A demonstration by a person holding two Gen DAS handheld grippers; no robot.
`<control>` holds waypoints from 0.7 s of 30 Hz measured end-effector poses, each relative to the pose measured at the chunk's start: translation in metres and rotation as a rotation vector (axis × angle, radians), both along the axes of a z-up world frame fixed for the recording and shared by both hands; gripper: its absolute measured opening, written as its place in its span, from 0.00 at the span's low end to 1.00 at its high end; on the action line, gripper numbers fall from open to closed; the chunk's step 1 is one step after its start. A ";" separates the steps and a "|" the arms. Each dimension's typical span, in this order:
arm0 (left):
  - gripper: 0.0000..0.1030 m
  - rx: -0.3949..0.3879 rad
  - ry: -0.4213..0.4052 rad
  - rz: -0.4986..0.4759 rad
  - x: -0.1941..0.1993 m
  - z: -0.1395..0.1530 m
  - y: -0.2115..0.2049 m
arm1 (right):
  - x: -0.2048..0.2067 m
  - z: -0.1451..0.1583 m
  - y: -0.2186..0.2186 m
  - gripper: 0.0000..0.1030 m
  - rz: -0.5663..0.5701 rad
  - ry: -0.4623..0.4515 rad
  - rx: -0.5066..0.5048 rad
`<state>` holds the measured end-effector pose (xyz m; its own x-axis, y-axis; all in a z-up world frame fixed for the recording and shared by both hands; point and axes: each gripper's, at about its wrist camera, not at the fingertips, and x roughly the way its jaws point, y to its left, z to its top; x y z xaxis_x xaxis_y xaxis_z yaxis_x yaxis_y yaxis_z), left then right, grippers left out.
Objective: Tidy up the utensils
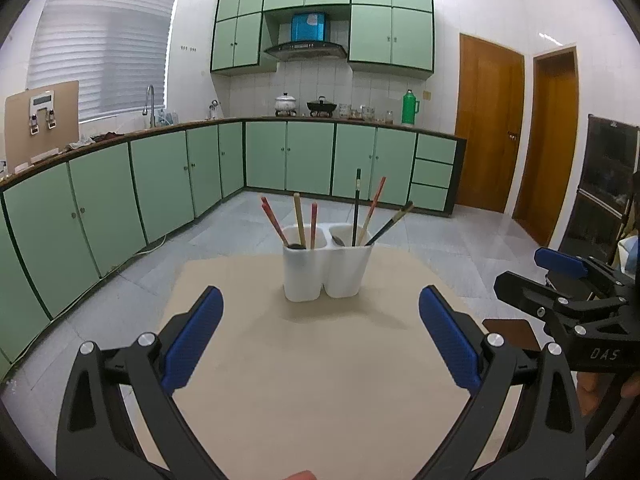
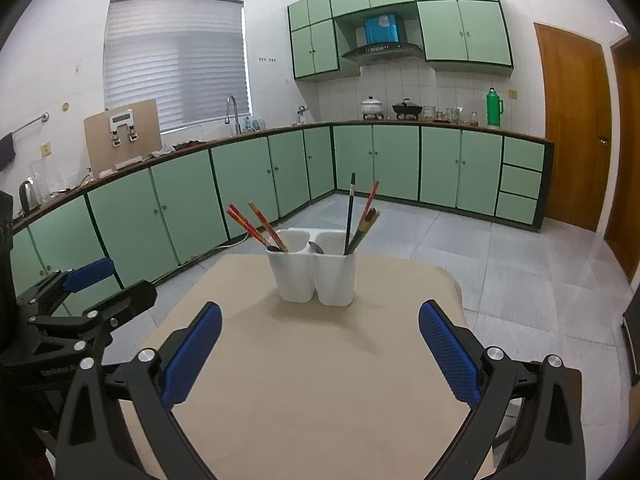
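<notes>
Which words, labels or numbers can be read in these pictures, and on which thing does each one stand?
"DAS": white letters on the black frame of the right gripper, seen from the left wrist camera; any further letters are cut off.
White lettering on the black frame of the left gripper, seen from the right wrist camera: too blurred to read.
White two-compartment utensil holder: no text visible.

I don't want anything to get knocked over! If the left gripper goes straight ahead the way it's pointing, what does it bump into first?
Probably the white utensil holder. The left gripper is open and empty over the tan table, with bare tabletop between them. It likely meets the holder's near wall, though its height is hard to judge.
</notes>
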<state>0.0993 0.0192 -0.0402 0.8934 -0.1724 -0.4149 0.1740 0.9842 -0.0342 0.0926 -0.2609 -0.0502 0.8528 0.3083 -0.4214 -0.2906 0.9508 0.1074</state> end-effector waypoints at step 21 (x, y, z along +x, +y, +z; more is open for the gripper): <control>0.93 0.004 -0.036 -0.001 -0.016 0.010 0.002 | -0.010 0.012 0.007 0.94 0.011 -0.039 -0.018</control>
